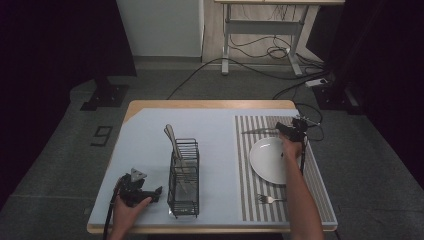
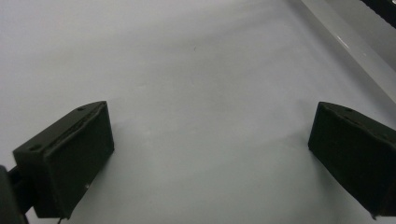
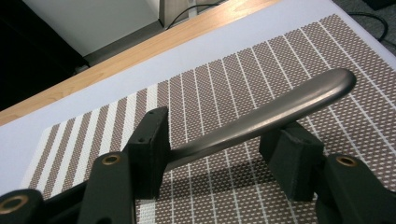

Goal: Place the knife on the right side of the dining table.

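Knife [image 3: 261,122] lay on the striped placemat [image 3: 224,84] beyond the plate [image 1: 267,160], long axis crossing the right tool [image 3: 224,156], handle between its parted jaws, unpinched. Left tool [image 2: 210,158], spread and empty, rested far across the worktop [image 1: 145,145].

1. The bench [image 1: 210,104] is wooden, with a pale blue sheet [image 1: 145,150] spread over most of its top.
2. A brown-and-white striped placemat [image 1: 250,165] lies on the sheet's right part.
3. A black wire cutlery caddy [image 1: 184,177] stands on the sheet near its middle.
4. On the placemat lie a white plate [image 1: 267,160], a fork [image 1: 267,199] near the front edge and a knife [image 1: 260,131] at the far end.
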Motion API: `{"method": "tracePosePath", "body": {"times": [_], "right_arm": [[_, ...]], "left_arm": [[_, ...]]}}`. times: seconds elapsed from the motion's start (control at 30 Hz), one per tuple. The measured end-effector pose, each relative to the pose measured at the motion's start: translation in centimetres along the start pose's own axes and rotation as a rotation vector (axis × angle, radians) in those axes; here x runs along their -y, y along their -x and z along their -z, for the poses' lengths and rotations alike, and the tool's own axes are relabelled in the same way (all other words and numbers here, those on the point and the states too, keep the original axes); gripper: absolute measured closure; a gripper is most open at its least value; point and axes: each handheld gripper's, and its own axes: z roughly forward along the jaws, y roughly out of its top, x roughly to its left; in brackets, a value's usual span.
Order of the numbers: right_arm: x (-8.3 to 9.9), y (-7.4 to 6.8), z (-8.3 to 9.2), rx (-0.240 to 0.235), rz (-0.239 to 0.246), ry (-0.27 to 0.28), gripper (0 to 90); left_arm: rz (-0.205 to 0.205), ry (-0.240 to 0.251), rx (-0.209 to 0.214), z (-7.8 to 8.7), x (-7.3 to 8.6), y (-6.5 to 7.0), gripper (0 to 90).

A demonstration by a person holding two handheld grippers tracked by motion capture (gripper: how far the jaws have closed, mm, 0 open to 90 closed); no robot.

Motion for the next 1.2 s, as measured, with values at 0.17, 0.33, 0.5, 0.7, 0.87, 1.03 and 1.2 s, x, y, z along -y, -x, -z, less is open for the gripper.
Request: {"method": "tracePosePath", "body": {"times": [0.17, 0.33, 0.5, 0.7, 0.87, 1.03, 1.2], "right_arm": [[0.0, -0.1, 0.0, 0.012, 0.006, -0.002, 41.3], [0.0, -0.1, 0.0, 0.027, 0.015, -0.008, 39.1], [0.1, -0.3, 0.0, 0.053, 0.045, -0.019, 38.6], [-0.1, -0.4, 0.3, 0.077, 0.085, -0.008, 40.0], [-0.5, -0.7, 0.7, 0.063, 0.105, 0.02, 39.6], [-1.7, -1.0, 0.6, 0.032, 0.128, 0.021, 38.3], [-2.7, -1.7, 0.0, 0.007, 0.158, 0.016, 38.0]], "left_arm": [[0.0, 0.0, 0.0, 0.0, 0.0, 0.0, 0.0], [0.0, 0.0, 0.0, 0.0, 0.0, 0.0, 0.0], [0.001, 0.0, 0.001, 0.0, 0.0, 0.0, 0.0], [0.001, 0.0, 0.001, 0.0, 0.0, 0.0, 0.0], [0.001, 0.0, 0.0, 0.0, 0.0, 0.0, 0.0], [0.001, 0.0, 0.0, 0.0, 0.0, 0.0, 0.0], [0.001, 0.0, 0.001, 0.0, 0.0, 0.0, 0.0]]}}
